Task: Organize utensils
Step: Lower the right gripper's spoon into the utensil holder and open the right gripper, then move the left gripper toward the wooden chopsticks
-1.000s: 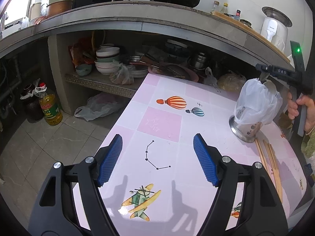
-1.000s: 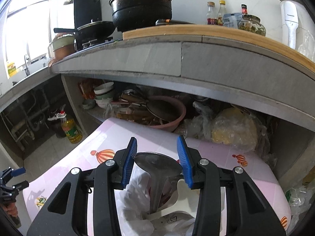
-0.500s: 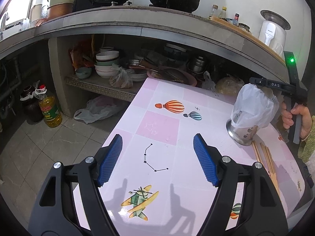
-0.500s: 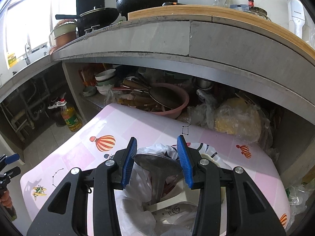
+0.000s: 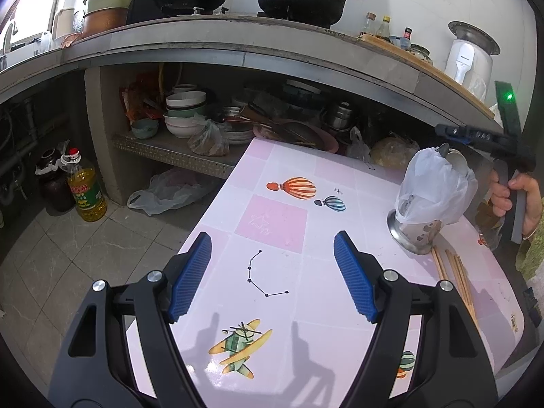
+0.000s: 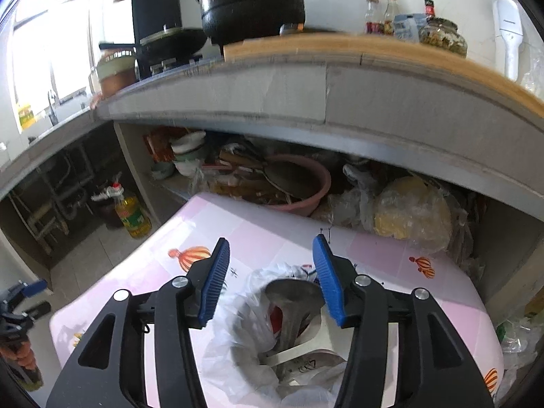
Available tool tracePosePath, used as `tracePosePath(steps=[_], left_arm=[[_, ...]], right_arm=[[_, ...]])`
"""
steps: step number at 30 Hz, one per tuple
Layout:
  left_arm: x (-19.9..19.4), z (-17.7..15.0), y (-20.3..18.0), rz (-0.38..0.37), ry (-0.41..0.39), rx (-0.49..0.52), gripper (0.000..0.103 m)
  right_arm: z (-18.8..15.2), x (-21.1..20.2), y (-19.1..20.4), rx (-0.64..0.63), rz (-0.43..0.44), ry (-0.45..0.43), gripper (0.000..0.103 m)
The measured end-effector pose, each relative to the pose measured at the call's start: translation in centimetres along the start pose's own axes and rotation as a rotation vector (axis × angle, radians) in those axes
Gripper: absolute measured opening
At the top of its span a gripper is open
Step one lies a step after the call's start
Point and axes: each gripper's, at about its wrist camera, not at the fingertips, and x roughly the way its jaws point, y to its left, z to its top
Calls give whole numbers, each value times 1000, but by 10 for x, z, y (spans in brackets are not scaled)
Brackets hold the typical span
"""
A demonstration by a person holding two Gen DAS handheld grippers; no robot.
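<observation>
While standing upright, steel spoon (image 6: 292, 294) (dull grey), bag-lined holder (image 6: 244, 350)

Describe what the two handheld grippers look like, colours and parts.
Both the left gripper and the right gripper have matte black angular plastic arms with triangular cut-outs, silver round bolts, and blue ribbed pads. From the left wrist camera, the right gripper's upright black bar carries a green light.

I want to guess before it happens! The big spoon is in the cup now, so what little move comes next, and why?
Probably the right claw lifts away from the metal cup. Its jaws have just been opening, and the metal spoon stands in the bag-lined cup with the pads clear of it. The chopsticks beside the cup are not yet put away, so they look like the next pick.
</observation>
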Motion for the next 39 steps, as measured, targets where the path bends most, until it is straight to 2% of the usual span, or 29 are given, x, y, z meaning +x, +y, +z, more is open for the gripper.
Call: tracePosePath(steps=[4,7,11,15,26,33,39], left_arm=[[-4,0,-3,-11,-5,1,71],[-6,-1,-7,-22,-6,7,71],[-7,-3,-15,-44,-1,19,71],[-7,-6,-25,-64,8,39,71],[1,-18,-71,-136,63,122,72],[25,-39,-133,-227,165,243,72],[50,-62,-195,-308,239,316,71]], right_arm=[[7,-31,-6,34,5,-53,63],[6,-58,-12,64,-13,-68,67],[-11,-97,-20,102,-54,-72,75],[-48,-129,-30,149,-94,-47,81],[-172,-170,-56,344,-193,43,81],[-239,-166,-65,486,-214,95,81],[-268,-169,-69,546,-214,112,81]])
